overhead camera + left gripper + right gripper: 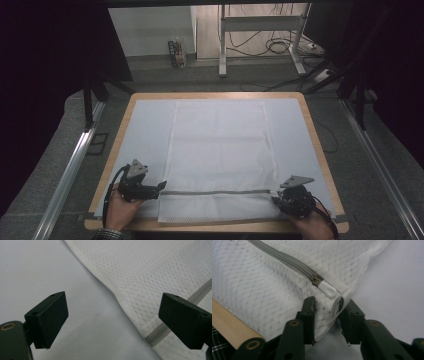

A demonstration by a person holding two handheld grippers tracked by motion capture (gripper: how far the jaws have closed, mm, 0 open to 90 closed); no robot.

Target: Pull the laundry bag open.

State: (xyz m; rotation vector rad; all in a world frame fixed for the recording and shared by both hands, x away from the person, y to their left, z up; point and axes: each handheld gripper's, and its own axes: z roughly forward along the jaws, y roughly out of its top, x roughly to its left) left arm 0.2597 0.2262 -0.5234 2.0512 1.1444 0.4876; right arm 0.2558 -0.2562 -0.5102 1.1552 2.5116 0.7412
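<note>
Currently, step in hand: both grippers are taking up the zipper-side corners of a white mesh laundry bag (220,150) that is lying flat on the white table cover (145,125).
Right gripper (325,311): jaws are standing narrow around the bag's corner fabric beside the zipper pull (327,288); whether the pads are already pressing on it, I cannot tell.
Left gripper (112,317): jaws are spread wide, hovering with the bag's edge and the grey zipper (160,331) between them, touching nothing.
Bag's place: stretching ahead of both grippers, its near hem lying between them.
Next move, as a judgement: the left jaws are needing to close on the mesh edge before any lift.
Hard to make out: the right pads' contact is hiding under bunched fabric; the wooden table edge (229,322) is cutting off the bag's hem.
</note>
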